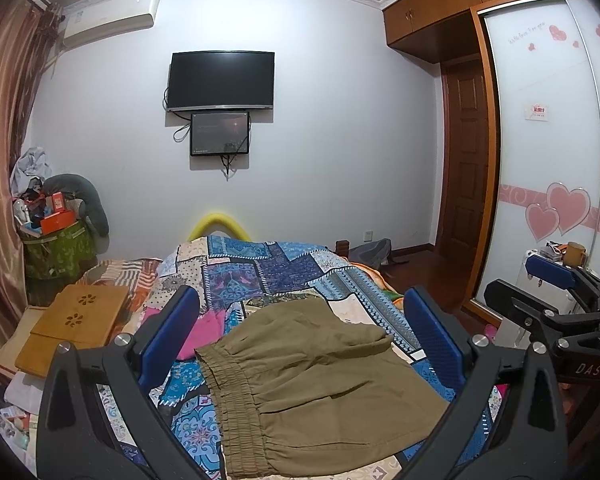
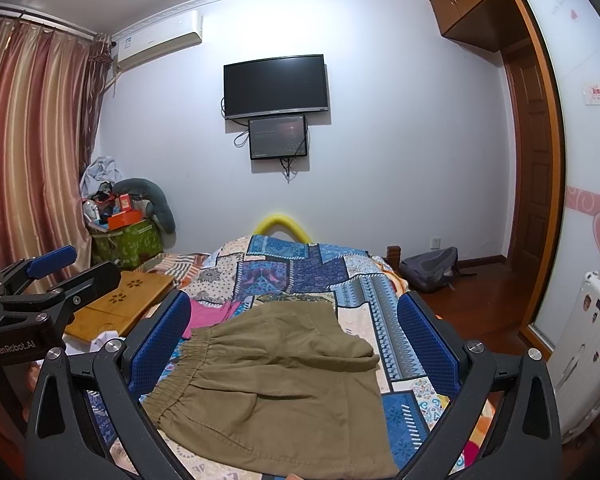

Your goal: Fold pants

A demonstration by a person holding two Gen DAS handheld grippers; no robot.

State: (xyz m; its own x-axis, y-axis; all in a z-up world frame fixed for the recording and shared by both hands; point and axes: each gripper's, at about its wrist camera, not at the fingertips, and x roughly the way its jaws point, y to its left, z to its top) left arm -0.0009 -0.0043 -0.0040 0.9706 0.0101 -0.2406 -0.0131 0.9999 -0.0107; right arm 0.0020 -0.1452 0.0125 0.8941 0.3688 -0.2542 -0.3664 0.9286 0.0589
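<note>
Olive-khaki pants (image 1: 312, 384) lie folded on the patchwork bedspread (image 1: 268, 268), elastic waistband toward the left; they also show in the right wrist view (image 2: 276, 384). My left gripper (image 1: 300, 312) is open, held above the pants with nothing between its blue pads (image 1: 172, 328). My right gripper (image 2: 294, 316) is open too, empty, above the same pants. The right gripper shows at the right edge of the left wrist view (image 1: 556, 292), and the left gripper at the left edge of the right wrist view (image 2: 40, 276).
A pink garment (image 1: 204, 332) lies under the pants' far left side. A wooden lap tray (image 1: 76, 324) sits at the bed's left. A green bin of clutter (image 1: 56, 248), curtains, wall TV (image 1: 222, 80), wardrobe (image 1: 548, 152) and a grey backpack (image 2: 432, 268) on the floor surround the bed.
</note>
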